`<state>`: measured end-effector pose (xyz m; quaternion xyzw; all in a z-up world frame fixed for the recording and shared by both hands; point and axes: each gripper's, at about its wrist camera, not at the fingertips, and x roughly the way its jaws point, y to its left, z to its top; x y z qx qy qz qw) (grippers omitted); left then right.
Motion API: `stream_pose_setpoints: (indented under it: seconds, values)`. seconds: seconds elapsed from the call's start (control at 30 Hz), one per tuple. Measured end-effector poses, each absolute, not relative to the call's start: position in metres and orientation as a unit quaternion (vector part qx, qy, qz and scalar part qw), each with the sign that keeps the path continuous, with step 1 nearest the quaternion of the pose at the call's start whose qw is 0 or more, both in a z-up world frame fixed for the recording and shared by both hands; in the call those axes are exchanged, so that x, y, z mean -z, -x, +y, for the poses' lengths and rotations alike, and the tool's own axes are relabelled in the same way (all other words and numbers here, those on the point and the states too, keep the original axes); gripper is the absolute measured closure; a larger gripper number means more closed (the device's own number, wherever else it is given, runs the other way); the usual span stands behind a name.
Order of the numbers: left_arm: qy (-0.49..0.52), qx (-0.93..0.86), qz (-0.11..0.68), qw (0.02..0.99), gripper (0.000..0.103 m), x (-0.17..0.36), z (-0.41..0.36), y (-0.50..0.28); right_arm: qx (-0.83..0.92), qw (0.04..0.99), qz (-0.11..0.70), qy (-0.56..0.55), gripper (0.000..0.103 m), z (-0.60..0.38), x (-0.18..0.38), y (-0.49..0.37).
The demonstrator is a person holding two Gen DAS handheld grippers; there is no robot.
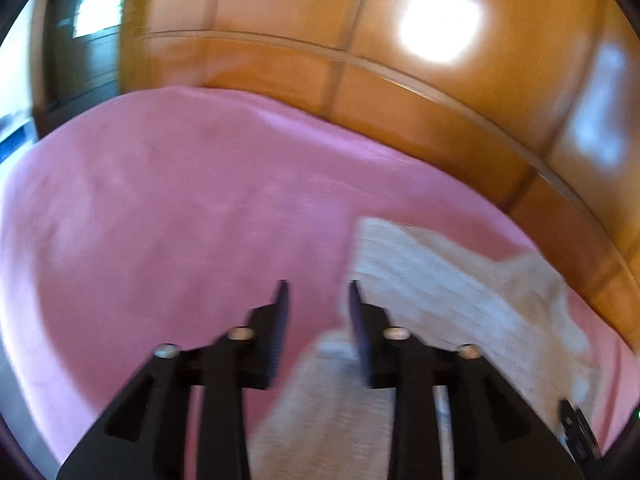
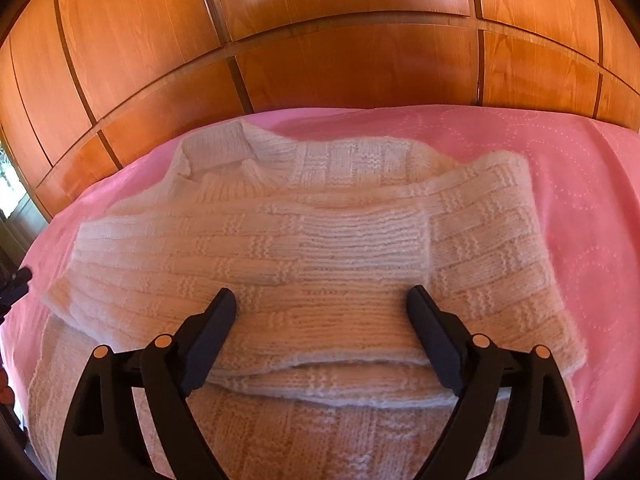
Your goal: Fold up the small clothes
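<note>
Sweater (image 2: 304, 240): cream-white knit w/ a basket-weave pattern, lying on the pink bedspread (image 2: 580, 184). Seen from the right wrist it is partly folded – one sleeve lies across the body, the collar sits at the far left end, and a folded edge runs across near the camera.

Right gripper (image 2: 320, 300): black, jaws spread wide apart and holding nothing. It hangs over the near part of the sweater; the knit fills the gap between the two fingers (image 2: 212, 328). Can't tell if the tips touch the fabric.

Left gripper (image 1: 318, 292): black, jaws parted w/ a narrower gap, nothing visibly clamped between them. This view is motion-blurred.

Sweater vs left gripper: in the left wrist view the knit (image 1: 460, 292) lies to the right of and beneath the gripper, w/ part of it passing under the right-hand finger; the left-hand finger is over bare pink cover.

Bedspread: pink, w/ faint dotted circle stitching on the right side – it covers the whole surface under the sweater.

Backdrop: glossy orange-brown wood panelling (image 2: 340, 64) behind the bed in both views, w/ a bright light reflection (image 1: 440, 24) in the left wrist view.

Other gripper in shot: a dark tip (image 2: 16, 284) shows at the left edge of the right wrist view, beside the sweater.
</note>
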<state>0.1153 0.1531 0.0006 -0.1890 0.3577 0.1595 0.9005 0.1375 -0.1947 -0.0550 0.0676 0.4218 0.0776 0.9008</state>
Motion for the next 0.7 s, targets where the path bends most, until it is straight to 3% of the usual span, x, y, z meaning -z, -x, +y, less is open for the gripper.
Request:
stream_pose_setpoints:
  seconds: [0.2, 0.33, 0.57, 0.63, 0.7]
  values:
    - [0.074, -0.025, 0.392, 0.916, 0.070, 0.017, 0.089, -0.178, -0.077, 0.901, 0.422, -0.066, 0.015, -0.194, 0.056, -0.137]
    - [0.078, -0.039, 0.422, 0.902, 0.070, 0.060, 0.102, -0.211, -0.080, 0.900, 0.423, -0.068, 0.014, -0.194, 0.056, -0.138]
    - [0.107, -0.036, 0.408, 0.906, 0.070, 0.047, 0.111, -0.194, -0.082, 0.900, 0.424, -0.069, 0.012, -0.193, 0.058, -0.140]
    - [0.095, -0.040, 0.398, 0.912, 0.055, 0.037, 0.108, -0.177, -0.082, 0.899, 0.424, -0.069, 0.012, -0.193, 0.058, -0.140]
    - [0.091, -0.040, 0.384, 0.918, 0.052, 0.028, 0.106, -0.161, -0.083, 0.899, 0.424, -0.069, 0.012, -0.193, 0.058, -0.140]
